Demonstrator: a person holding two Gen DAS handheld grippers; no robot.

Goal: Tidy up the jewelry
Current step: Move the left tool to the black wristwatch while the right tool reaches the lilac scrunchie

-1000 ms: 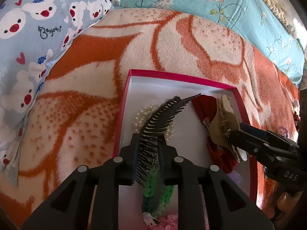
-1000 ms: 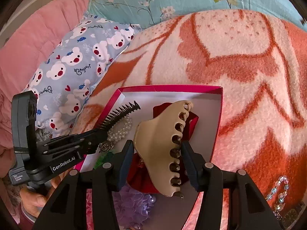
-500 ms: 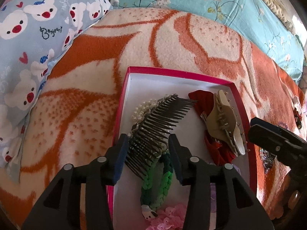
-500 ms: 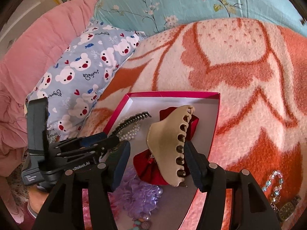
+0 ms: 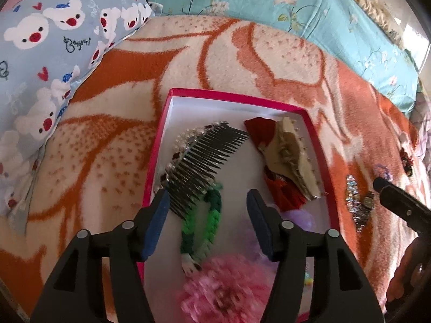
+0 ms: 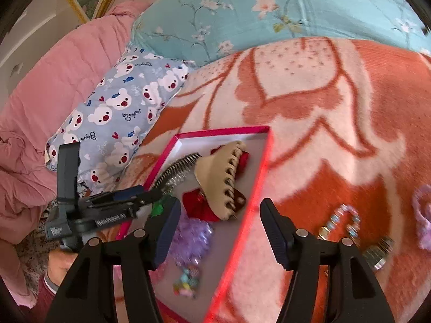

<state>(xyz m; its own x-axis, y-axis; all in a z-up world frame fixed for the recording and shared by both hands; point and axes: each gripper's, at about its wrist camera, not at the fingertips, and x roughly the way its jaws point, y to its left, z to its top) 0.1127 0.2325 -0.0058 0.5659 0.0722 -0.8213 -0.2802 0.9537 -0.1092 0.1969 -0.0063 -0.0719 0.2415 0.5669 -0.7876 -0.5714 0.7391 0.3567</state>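
A pink-rimmed white box [image 5: 159, 145] [image 6: 258, 172] lies on the orange and cream blanket. In it lie a black toothed comb [image 5: 207, 158] [image 6: 175, 169], a beige claw clip [image 5: 293, 153] [image 6: 221, 177] on a red bow [image 5: 258, 132], a green braided band [image 5: 204, 220], a pink flower piece [image 5: 223, 288] and a purple scrunchie [image 6: 191, 237]. My left gripper [image 5: 207, 223] is open and empty above the box's near end. My right gripper [image 6: 219, 231] is open and empty over the box's right rim.
On the blanket right of the box lie a beaded bracelet [image 6: 342, 220], a watch [image 6: 377, 253], a purple scrunchie [image 6: 423, 215] and a sparkly clip [image 5: 355, 202]. A bear-print pillow [image 5: 40, 53] lies at the left, a teal floral pillow [image 5: 296, 8] at the back.
My left gripper let go of the comb, which now lies flat in the box, and opened wide. My right gripper released the claw clip onto the red bow and drew back to the right.
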